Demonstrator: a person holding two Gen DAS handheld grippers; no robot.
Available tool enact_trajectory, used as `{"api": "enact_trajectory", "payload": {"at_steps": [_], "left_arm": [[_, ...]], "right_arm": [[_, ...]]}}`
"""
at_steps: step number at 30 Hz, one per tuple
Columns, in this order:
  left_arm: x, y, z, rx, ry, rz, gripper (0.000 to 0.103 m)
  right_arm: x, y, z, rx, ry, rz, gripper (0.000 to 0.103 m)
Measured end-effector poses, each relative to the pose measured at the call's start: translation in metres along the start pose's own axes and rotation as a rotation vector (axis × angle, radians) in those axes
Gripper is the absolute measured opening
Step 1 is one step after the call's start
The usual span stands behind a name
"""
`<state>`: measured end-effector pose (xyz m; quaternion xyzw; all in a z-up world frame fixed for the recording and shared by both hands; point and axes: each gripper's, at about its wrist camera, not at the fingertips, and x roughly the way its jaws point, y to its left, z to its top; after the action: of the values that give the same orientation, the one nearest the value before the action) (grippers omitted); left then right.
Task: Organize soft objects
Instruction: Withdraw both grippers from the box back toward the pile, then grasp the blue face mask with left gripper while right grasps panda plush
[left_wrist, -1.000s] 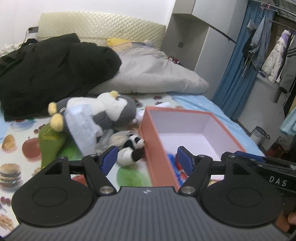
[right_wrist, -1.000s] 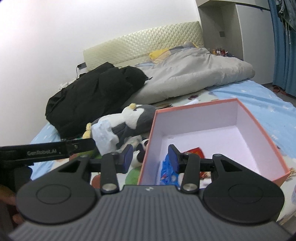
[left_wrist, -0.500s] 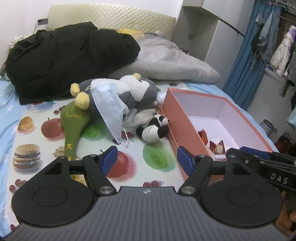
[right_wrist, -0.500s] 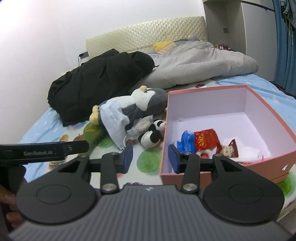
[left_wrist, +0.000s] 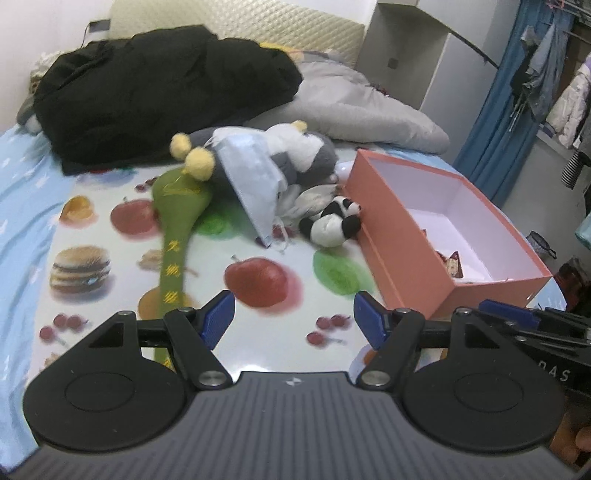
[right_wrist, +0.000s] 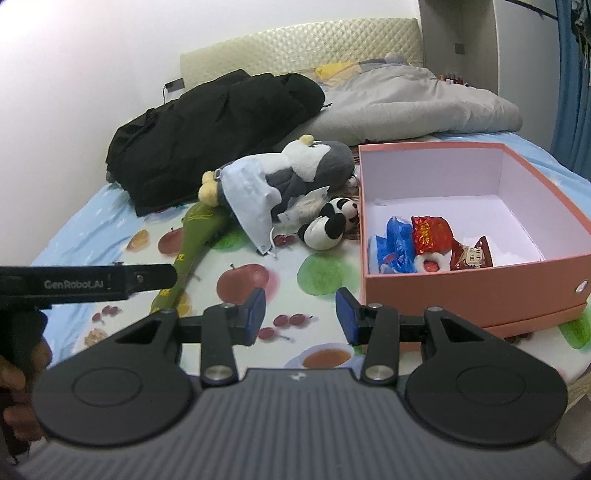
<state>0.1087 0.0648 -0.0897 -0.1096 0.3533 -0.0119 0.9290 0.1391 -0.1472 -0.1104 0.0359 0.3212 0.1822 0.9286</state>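
A grey-and-white penguin plush (left_wrist: 303, 155) (right_wrist: 314, 162) lies on the bed with a blue face mask (left_wrist: 251, 177) (right_wrist: 251, 199) draped over it. A small panda plush (left_wrist: 332, 221) (right_wrist: 328, 225) lies beside the pink box (left_wrist: 402, 236) (right_wrist: 461, 291), which holds snack packets (right_wrist: 424, 236). A green stuffed toy (left_wrist: 177, 221) (right_wrist: 192, 236) lies to the left. My left gripper (left_wrist: 293, 325) and right gripper (right_wrist: 301, 317) are both open and empty, above the fruit-print sheet, short of the toys.
A black coat (left_wrist: 155, 92) (right_wrist: 221, 122) and a grey duvet (left_wrist: 362, 110) (right_wrist: 413, 99) lie at the head of the bed. A wardrobe (left_wrist: 424, 55) and blue curtain (left_wrist: 506, 110) stand right. The bed edge runs under the box.
Both grippers have pulled back and risen from the box. The toys and box now look farther away, and the box's contents show.
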Motion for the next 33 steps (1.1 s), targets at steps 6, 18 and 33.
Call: {"api": "enact_trajectory", "payload": {"at_steps": [6, 18, 33], "left_arm": [[0.0, 0.014, -0.005, -0.02, -0.002, 0.023, 0.076], [0.047, 0.042, 0.015, -0.098, 0.001, 0.048, 0.079], [0.142, 0.082, 0.061, -0.193, 0.0, 0.009, 0.08]], "right_arm": [[0.008, 0.008, 0.001, -0.022, 0.009, 0.005, 0.045], [0.048, 0.023, 0.021, -0.09, 0.015, 0.01, 0.045], [0.151, 0.031, 0.047, -0.159, 0.045, -0.109, 0.045]]}}
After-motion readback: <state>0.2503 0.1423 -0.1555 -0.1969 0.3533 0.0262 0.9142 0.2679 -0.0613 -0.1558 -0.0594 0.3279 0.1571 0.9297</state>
